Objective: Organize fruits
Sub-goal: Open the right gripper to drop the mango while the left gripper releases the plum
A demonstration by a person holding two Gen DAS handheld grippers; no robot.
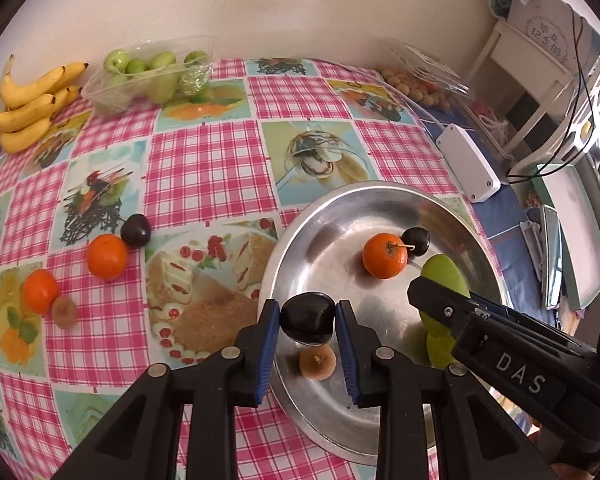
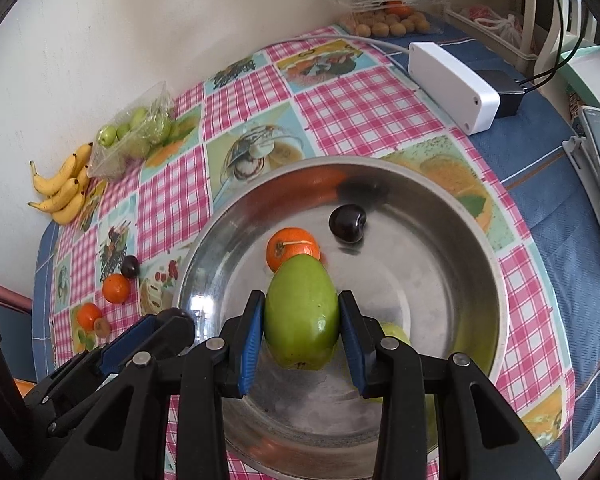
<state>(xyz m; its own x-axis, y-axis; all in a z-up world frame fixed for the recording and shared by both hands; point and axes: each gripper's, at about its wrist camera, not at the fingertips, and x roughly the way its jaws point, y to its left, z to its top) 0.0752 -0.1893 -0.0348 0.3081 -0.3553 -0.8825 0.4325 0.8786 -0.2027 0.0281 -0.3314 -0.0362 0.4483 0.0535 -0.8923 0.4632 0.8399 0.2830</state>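
over the steel bowl (image 1: 452, 204), left gripper (image 1: 307, 320) clamps a dark cherry (image 1: 308, 318), right gripper (image 2: 302, 318) clamps a green fruit (image 2: 300, 312); an orange (image 1: 384, 255) and cherry (image 1: 416, 241) lie inside, four fruits (image 1: 107, 257) remain on the cloth.

We saw a tangerine (image 1: 384, 255) and cherry (image 1: 417, 241) touching in the bowl (image 1: 300, 232); bananas (image 1: 32, 100) lay far behind, left.

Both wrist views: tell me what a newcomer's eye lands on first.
The steel bowl fills the middle, with an orange and a dark cherry inside. Over it, the left gripper pinches a dark fruit, and the right gripper clamps a green fruit. Bananas lie at the far left by the wall.
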